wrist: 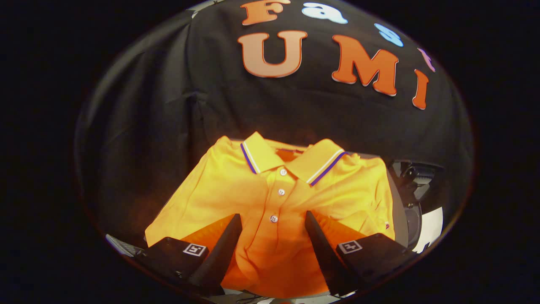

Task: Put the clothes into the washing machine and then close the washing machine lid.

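Basically at the start here: the orange polo shirt [274, 198] is lying spread out flat, nothing loaded yet. The gripper [273, 221] has its jaws wide apart, with the shirt's button placket sitting right between them. Both steps, loading it and closing the lid, look undone.
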